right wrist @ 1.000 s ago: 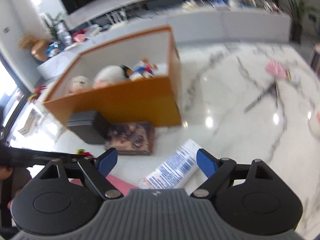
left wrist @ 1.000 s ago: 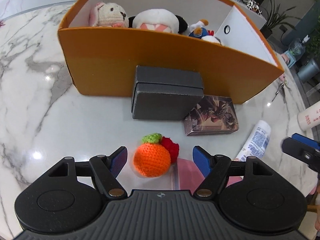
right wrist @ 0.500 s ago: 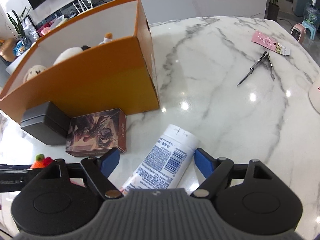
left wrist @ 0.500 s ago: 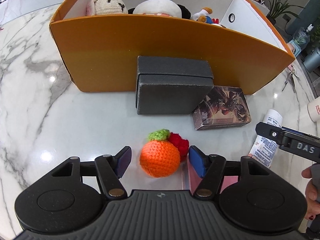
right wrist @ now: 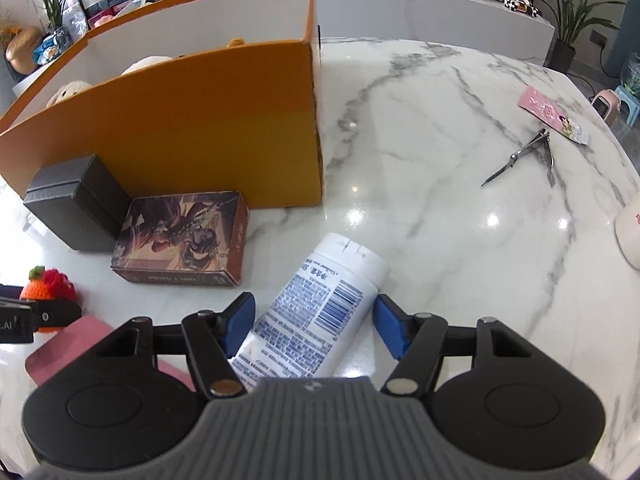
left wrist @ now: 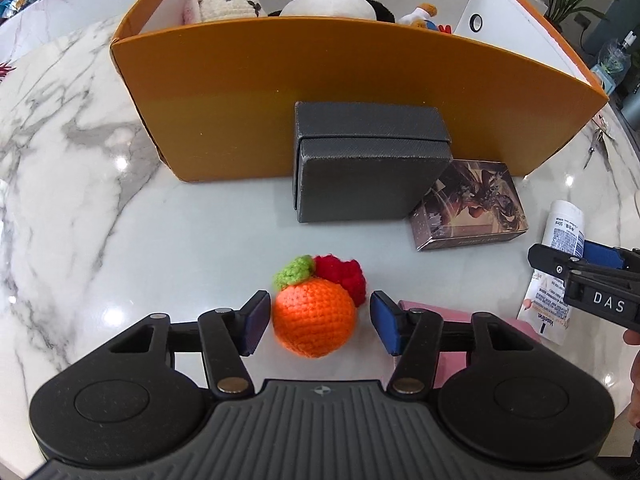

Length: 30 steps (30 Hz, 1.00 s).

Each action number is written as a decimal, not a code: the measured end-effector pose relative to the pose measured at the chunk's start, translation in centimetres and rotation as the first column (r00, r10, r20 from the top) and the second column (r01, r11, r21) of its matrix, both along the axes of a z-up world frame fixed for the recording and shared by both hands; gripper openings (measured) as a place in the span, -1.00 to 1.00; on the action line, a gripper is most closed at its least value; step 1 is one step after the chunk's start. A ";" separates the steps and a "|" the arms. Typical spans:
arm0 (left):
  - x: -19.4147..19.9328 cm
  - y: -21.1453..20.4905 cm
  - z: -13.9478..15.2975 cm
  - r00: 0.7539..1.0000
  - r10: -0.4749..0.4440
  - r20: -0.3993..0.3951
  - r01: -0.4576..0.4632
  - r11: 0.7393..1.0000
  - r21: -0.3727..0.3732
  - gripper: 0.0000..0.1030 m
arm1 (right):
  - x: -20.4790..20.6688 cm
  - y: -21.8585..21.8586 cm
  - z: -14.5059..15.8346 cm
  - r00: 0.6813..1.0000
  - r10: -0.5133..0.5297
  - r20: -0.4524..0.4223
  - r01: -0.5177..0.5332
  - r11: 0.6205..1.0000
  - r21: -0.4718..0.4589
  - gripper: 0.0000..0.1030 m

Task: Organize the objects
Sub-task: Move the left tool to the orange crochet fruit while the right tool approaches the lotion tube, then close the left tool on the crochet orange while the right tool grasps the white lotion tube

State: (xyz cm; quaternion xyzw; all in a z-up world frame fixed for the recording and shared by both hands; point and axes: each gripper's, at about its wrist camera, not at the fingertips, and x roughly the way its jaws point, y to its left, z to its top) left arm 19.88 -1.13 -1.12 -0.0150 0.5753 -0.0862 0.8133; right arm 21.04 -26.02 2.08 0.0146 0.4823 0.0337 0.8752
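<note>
Half-hidden pink card [left wrist: 448,356], possibly paper

The left gripper [left wrist: 316,322] pointed steeply down, its jaws closing around the crocheted orange [left wrist: 314,318]; the left pad lay almost against the orange, while the right pad stood just clear of it. The right gripper [right wrist: 314,326], off to the right of the orange, also tilted downward, its jaws closing around a white tube [right wrist: 320,320], with the left pad touching the tube and the right pad just clear.
</note>
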 end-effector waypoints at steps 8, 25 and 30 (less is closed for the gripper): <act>-0.3 -0.2 0.0 1.000 -0.018 0.011 0.018 0.999 0.028 0.25 | -0.2 0.2 0.0 1.000 0.023 0.002 -0.023 1.000 -0.003 0.27; -0.3 1.1 0.6 1.000 0.006 0.021 -0.006 0.999 0.038 -0.07 | -0.2 0.2 0.6 0.998 0.066 0.013 -0.066 0.996 0.053 0.00; -0.3 1.2 0.7 1.000 0.012 0.024 -0.013 0.999 0.039 -0.07 | -0.4 0.5 0.8 0.996 0.086 0.029 -0.087 0.995 0.041 0.00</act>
